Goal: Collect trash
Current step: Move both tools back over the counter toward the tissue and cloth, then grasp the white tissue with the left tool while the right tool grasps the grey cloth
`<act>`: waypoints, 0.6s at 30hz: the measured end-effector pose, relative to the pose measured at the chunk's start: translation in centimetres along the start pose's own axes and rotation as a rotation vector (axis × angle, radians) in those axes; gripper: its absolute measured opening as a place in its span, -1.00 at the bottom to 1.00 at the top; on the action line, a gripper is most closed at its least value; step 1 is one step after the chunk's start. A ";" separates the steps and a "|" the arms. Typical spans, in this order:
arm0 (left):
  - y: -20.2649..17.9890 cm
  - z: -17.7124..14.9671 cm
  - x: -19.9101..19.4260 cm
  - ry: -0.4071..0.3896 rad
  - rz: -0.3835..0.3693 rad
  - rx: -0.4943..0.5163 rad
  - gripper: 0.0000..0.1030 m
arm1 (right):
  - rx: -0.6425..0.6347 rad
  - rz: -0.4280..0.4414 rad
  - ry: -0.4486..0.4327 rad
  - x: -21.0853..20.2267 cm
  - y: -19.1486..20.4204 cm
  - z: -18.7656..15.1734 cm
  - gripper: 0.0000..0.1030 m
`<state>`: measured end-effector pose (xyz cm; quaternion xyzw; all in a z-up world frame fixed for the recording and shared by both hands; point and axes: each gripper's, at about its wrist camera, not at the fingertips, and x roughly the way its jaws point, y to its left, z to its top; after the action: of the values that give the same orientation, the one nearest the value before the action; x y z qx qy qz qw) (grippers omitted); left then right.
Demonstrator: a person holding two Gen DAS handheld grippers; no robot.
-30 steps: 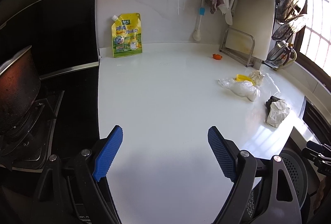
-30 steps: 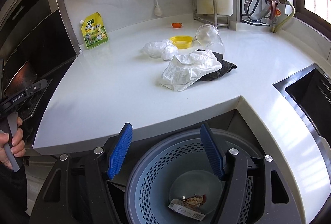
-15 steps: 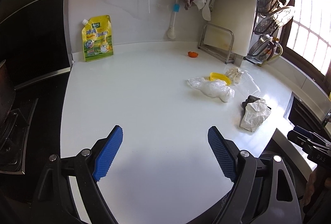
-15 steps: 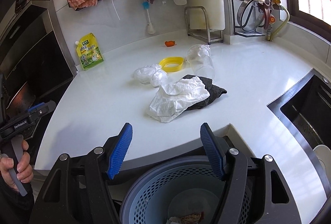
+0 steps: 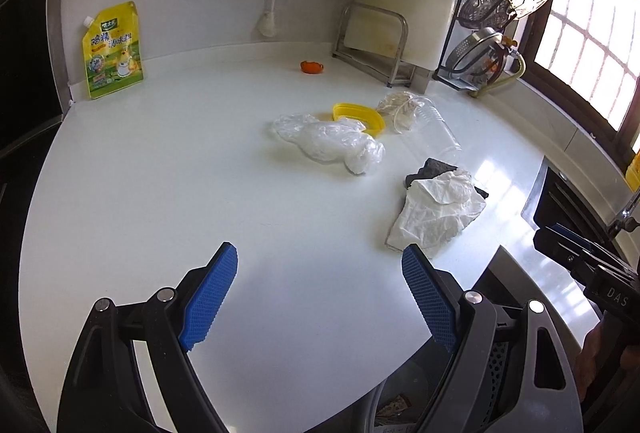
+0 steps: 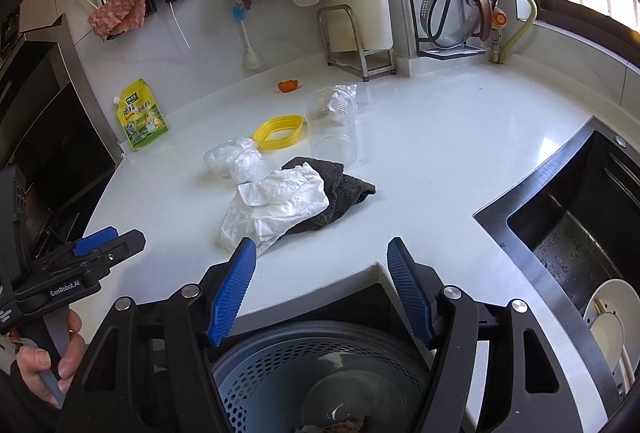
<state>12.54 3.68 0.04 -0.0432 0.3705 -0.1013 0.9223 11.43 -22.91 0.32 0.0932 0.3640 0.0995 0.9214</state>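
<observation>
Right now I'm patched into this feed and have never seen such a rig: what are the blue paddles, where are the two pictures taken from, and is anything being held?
No robot arm here: a person carries a handheld two-finger gripper in each hand, with a fisheye camera looking along the fingers. The blue paddles are the finger pads.

One picture looks out from the left gripper, the other from the right gripper. Both stand open and hold nothing.

On the white countertop lie a crumpled white paper partly over a dark cloth, a bunched clear plastic bag, a yellow ring lid, a clear plastic cup on its side and a small orange piece. A perforated grey trash bin sits below the counter edge.
</observation>
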 end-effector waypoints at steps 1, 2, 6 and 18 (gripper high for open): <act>-0.5 0.1 0.3 0.005 0.000 0.005 0.60 | 0.010 0.002 -0.001 0.0 -0.3 0.1 0.27; -1.0 0.1 0.7 0.009 0.001 0.011 0.60 | 0.021 0.006 -0.001 0.0 -0.7 0.2 0.27; -2.7 0.2 2.3 0.032 0.000 0.019 0.66 | 0.040 0.022 -0.003 -0.1 -1.4 0.7 0.27; -7.7 0.9 5.7 0.044 -0.010 0.091 0.82 | 0.077 0.037 -0.015 -0.6 -4.1 1.3 0.30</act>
<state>15.97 -5.06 -2.01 -0.0008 0.3854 -0.1234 0.9145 12.36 -27.15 0.59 0.1362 0.3590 0.1018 0.9177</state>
